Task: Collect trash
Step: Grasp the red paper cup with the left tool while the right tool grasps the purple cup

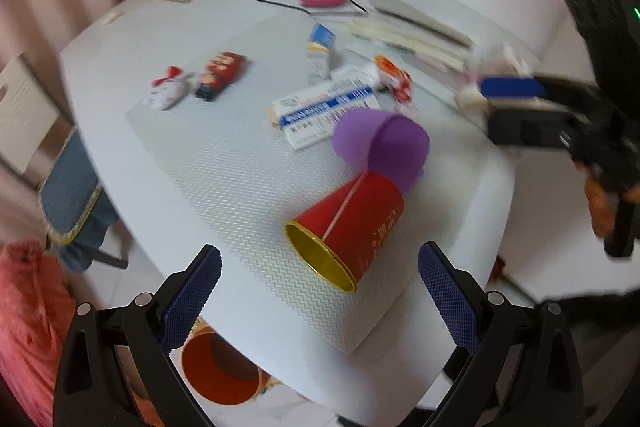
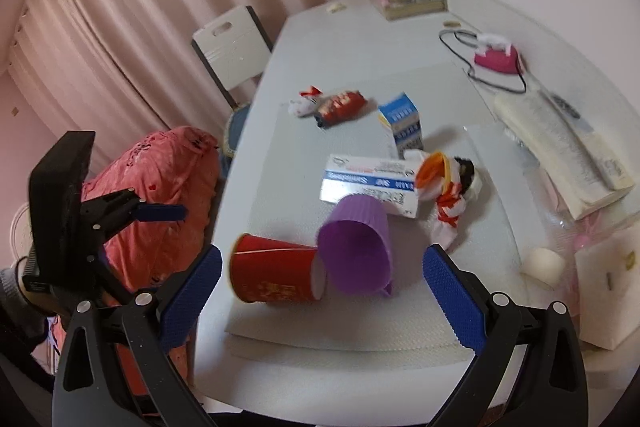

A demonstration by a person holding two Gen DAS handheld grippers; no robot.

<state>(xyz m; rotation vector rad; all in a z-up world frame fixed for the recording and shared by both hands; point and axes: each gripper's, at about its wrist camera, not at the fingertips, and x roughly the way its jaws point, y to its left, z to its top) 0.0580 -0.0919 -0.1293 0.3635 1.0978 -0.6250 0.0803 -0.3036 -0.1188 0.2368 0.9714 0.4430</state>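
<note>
Likely light and easily crushed, the tipped red cup (image 1: 347, 227) wants a gentle pinch across its wall near the rim — both grippers' fingers (image 1: 191, 301) gape, holding nothing.

1. Two cups lie on their sides on the mat (image 2: 280, 155), the paper cup (image 2: 274, 275) touching the ribbed cup (image 2: 356, 247).
2. Behind them a flat box (image 2: 368, 183) is laid, a crumpled wrapper (image 2: 444, 187) beside it.
3. Farther back two snack packets (image 2: 328, 103) are set (side by side).
4. A bin (image 1: 220, 367) stands below the table (image 1: 160, 31) edge.
</note>
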